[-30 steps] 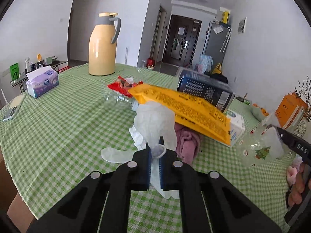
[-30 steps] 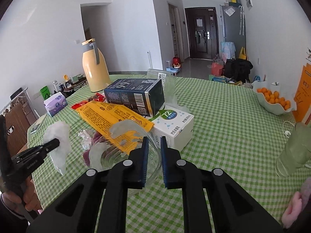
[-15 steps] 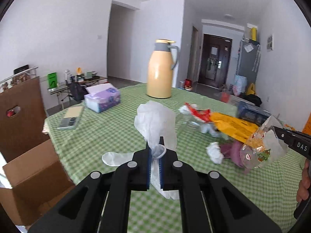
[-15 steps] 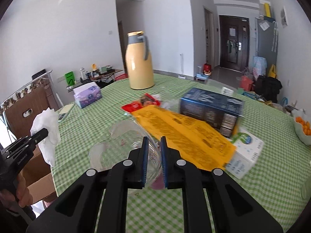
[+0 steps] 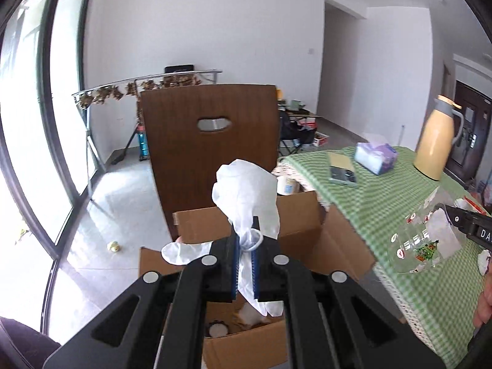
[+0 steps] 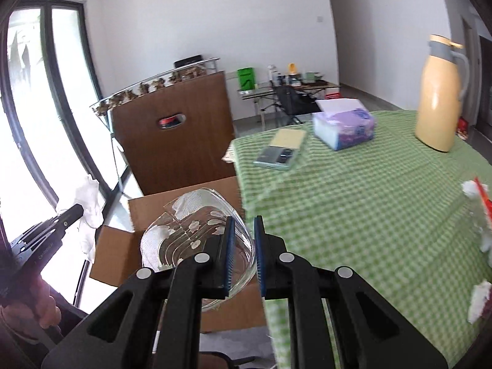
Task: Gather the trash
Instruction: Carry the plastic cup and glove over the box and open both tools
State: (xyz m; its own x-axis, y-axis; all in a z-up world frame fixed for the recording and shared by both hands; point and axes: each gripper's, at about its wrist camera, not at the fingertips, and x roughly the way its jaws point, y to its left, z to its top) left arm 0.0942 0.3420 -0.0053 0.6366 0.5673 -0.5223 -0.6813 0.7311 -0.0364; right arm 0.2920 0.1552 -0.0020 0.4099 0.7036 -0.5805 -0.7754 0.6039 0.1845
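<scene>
Now both tools grip trash above the box at 6 o'clock for dropping: left tool pinches a glove, right tool clamps a plastic container

White walls, pale tiled floor. Tall dark-framed window on the left was blown out with daylight. Brown chair back stood beside the green-checked table; metal rack behind it, cluttered side table farther back.
</scene>
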